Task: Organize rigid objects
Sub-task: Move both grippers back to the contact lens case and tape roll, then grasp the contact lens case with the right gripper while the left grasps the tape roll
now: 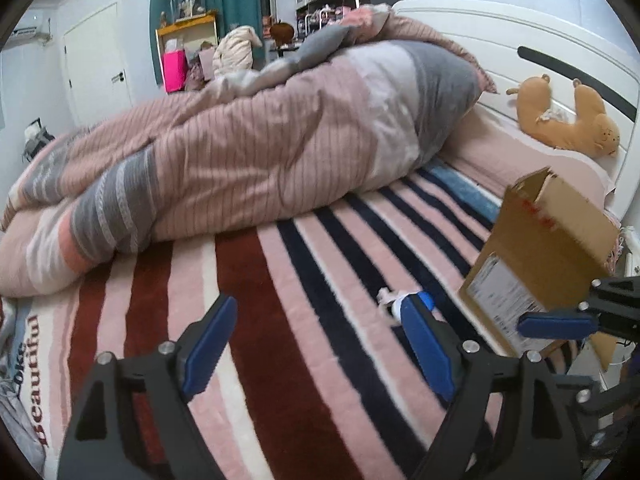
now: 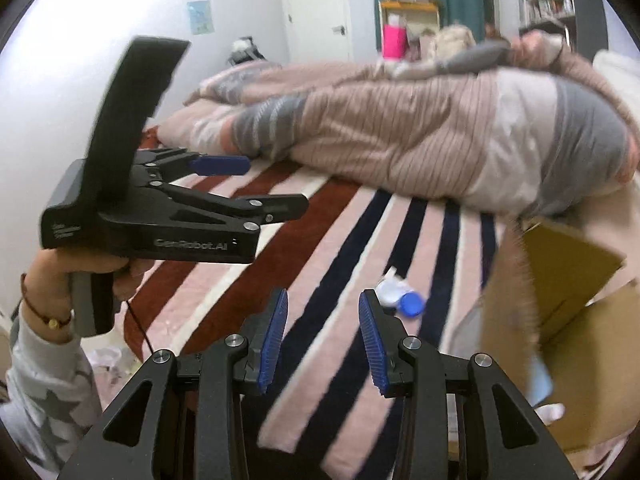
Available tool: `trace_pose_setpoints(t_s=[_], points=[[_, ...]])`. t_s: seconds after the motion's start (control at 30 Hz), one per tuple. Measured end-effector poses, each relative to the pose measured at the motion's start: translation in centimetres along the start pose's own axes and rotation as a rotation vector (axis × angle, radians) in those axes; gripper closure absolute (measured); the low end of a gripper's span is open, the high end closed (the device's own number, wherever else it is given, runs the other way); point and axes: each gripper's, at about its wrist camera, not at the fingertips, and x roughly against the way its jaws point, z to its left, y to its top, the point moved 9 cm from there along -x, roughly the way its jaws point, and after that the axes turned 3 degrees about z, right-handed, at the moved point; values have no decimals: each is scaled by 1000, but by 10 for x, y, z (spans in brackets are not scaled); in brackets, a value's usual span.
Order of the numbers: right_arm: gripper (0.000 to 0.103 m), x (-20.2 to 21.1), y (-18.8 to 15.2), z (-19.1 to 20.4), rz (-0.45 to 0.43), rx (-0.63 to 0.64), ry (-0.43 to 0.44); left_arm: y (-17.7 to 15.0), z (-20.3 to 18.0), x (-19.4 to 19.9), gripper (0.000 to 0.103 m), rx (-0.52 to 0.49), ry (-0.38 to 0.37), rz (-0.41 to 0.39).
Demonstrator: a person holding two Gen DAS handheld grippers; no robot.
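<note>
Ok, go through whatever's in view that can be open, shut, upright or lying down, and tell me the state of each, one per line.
Left gripper: open, fingers wide apart, empty.
Right gripper: open, empty.
Cardboard box: open, flaps up, tilted at the bed's edge.
Small white and blue container: lying on the striped blanket, lid state unclear.
Duvet: bunched in a heap.
Door: shut.
Plush bear: lying against the headboard.

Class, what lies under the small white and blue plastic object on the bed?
The small white and blue plastic object rests directly on the pink, navy and red striped blanket; whatever lies beneath that blanket is hidden.
</note>
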Motion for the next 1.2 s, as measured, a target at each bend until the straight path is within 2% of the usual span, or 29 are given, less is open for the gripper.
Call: trace_pose_setpoints(t_s=[0.23,0.33,0.4,0.43,0.77,0.83,0.9,0.93,1.07,1.2], points=[[70,-72,-18,-31,101,-130,-79,-22,10,-49,18,13,-27,53],[58,-96,-21,-52,123,-173,-134,-29,9,-71,18,31,-63,77],[46,-111,-21,-66,129,-214,-153,-32,8,-82,18,35,-76,89],[45,-118,-22,-72,137,-227,-163,-33,7,-87,18,35,-78,94],[42,-158,-13,-91,141,-218,-180,-27,-3,-109,18,49,-138,101],[44,-159,-12,-91,136,-206,-186,-27,-5,-109,18,44,-140,102],[67,-154,-14,-89,126,-187,-202,-27,-7,-108,18,36,-142,99],[68,-151,-14,-86,120,-174,-203,-26,-8,-107,18,36,-143,98],[84,-137,-18,-75,111,-142,-181,-26,-14,-109,18,36,-169,100],[89,-126,-27,-64,131,-122,-160,-27,-29,-116,18,12,-198,113]])
